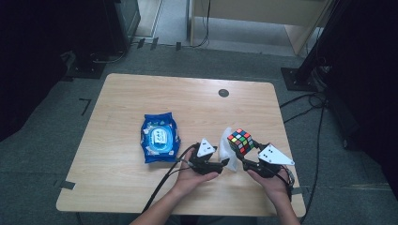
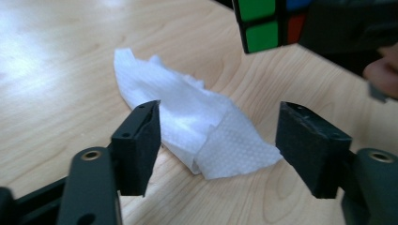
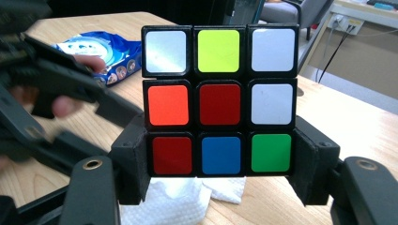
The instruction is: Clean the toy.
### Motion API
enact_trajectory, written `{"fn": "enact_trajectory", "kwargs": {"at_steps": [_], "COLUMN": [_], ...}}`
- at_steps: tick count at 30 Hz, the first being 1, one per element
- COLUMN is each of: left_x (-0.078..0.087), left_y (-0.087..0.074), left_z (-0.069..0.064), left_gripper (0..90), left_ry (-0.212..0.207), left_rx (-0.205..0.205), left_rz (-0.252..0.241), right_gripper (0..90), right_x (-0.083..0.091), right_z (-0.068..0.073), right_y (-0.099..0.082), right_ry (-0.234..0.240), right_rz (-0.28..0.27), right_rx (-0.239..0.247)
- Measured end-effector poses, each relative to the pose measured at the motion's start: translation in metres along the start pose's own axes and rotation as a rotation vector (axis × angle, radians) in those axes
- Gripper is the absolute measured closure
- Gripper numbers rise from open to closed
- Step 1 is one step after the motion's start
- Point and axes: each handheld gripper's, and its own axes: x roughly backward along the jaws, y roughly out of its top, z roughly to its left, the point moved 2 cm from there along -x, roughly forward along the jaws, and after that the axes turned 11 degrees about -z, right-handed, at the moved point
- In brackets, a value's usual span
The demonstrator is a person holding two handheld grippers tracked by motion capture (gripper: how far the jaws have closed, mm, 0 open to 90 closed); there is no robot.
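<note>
Right claw (image 3: 220, 187): I'm clamping the cube (image 3: 219, 101), raised off the table (image 1: 141, 93).
Left claw (image 2: 218, 140): open, straddling the wipe (image 2: 197, 122).
Tip: I'd pinch the wipe's thick fold squarely.

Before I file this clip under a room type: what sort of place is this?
Probably a lab or office workroom set up for recording. A bare wooden table stands on grey carpet, cables trail across the floor beside dark equipment stands, and a wall power socket shows behind.
</note>
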Motion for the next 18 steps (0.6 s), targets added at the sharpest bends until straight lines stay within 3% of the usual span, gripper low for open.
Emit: {"fn": "enact_trajectory", "kwargs": {"at_steps": [6, 8, 9, 13, 15, 18], "left_x": [-0.026, -0.029, -0.032, -0.029, -0.026, -0.008], "left_y": [-0.002, -0.004, -0.005, -0.006, -0.006, -0.01], "left_z": [-0.009, -0.01, -0.01, -0.003, 0.0, 0.011], "left_gripper": [47.5, 57.2, 67.3, 89.3, 90.0, 90.0], "left_ry": [0.082, 0.096, 0.126, 0.119, 0.116, 0.134], "left_rx": [-0.088, -0.102, -0.115, -0.098, -0.104, -0.091], "left_rz": [0.109, 0.127, 0.171, 0.194, 0.204, 0.206], "right_gripper": [35.0, 35.0, 35.0, 35.0, 35.0, 35.0], "right_x": [-0.004, -0.004, -0.004, -0.004, -0.004, -0.004], "right_z": [0.002, 0.002, 0.002, 0.001, 0.001, 0.002], "right_y": [-0.002, -0.002, -0.003, -0.005, -0.006, -0.007], "right_ry": [0.007, 0.006, 0.005, -0.003, -0.007, -0.007], "right_rz": [0.01, 0.012, 0.013, 0.023, 0.028, 0.031], "right_rx": [-0.001, -0.001, -0.001, -0.005, -0.006, -0.001]}}
